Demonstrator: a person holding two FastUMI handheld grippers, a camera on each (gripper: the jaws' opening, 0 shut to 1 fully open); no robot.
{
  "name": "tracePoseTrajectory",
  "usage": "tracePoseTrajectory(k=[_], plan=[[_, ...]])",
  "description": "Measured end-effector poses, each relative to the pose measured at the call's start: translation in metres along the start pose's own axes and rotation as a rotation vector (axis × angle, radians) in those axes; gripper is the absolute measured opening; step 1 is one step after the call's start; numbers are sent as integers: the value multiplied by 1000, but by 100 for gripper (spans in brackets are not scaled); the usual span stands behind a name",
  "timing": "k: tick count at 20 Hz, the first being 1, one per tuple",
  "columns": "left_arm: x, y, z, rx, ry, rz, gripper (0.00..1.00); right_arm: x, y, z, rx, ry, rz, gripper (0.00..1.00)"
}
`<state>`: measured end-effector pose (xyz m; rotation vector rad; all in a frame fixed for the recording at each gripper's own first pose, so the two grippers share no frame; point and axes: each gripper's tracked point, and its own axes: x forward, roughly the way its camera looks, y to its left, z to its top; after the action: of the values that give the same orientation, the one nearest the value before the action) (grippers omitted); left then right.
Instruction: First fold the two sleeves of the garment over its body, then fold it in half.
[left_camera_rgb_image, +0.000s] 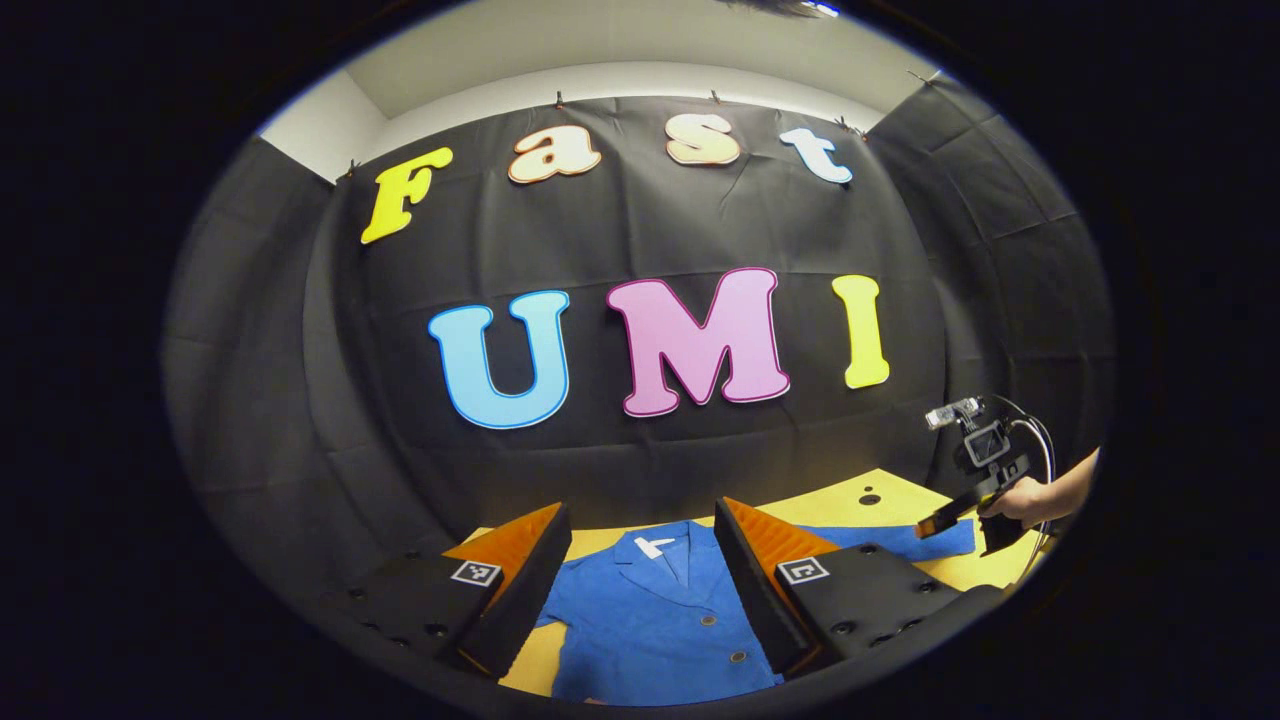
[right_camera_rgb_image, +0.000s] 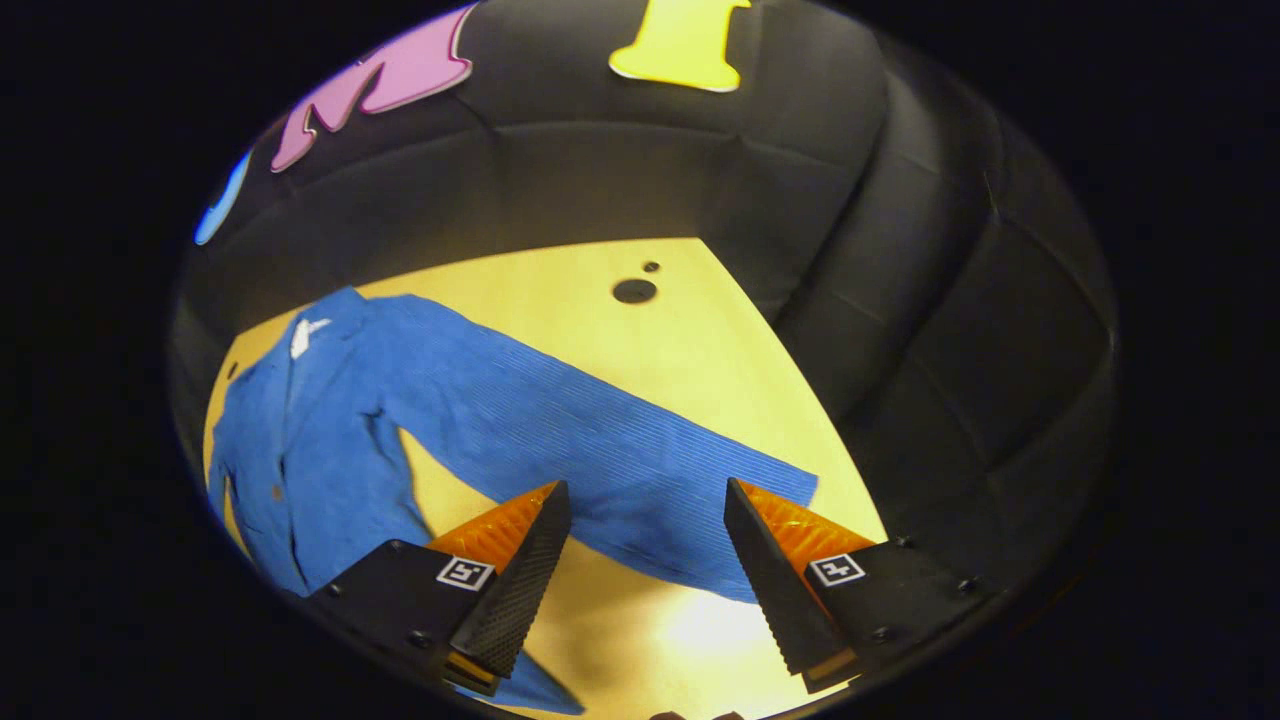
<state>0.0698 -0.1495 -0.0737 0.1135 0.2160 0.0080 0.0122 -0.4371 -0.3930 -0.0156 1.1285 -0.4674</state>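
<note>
A blue buttoned shirt (left_camera_rgb_image: 650, 625) lies flat on the yellow table (left_camera_rgb_image: 850, 495), collar toward the back wall. In the left gripper view my left gripper (left_camera_rgb_image: 640, 590) is open above the shirt's chest, the collar between its fingers. Farther right, a hand holds my right gripper (left_camera_rgb_image: 935, 525) over the end of the shirt's sleeve (left_camera_rgb_image: 900, 540). In the right gripper view the shirt (right_camera_rgb_image: 300, 450) spreads to the left and its long sleeve (right_camera_rgb_image: 600, 450) runs out across the table (right_camera_rgb_image: 560, 290). My right gripper (right_camera_rgb_image: 645, 570) hangs open just above the sleeve's cuff end.
Black cloth walls close in the table at the back and on the right. Two small dark holes (right_camera_rgb_image: 634, 290) mark the tabletop beyond the sleeve. Bare yellow table lies in front of the cuff.
</note>
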Motion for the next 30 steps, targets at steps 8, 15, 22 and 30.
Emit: tracePoseTrajectory(k=[8,15,22,30], plan=[[10,-17,-11,-8,43,-40,82,33,-58,-54,97,170,-75,100],[9,-16,-9,-9,43,-42,82,38,-51,-56,247,228,-2,82],[6,-15,-15,-27,55,-32,83,38,-35,-52,333,195,71,4],[4,4,-20,-28,63,5,81,13,16,14,286,35,171,0]])
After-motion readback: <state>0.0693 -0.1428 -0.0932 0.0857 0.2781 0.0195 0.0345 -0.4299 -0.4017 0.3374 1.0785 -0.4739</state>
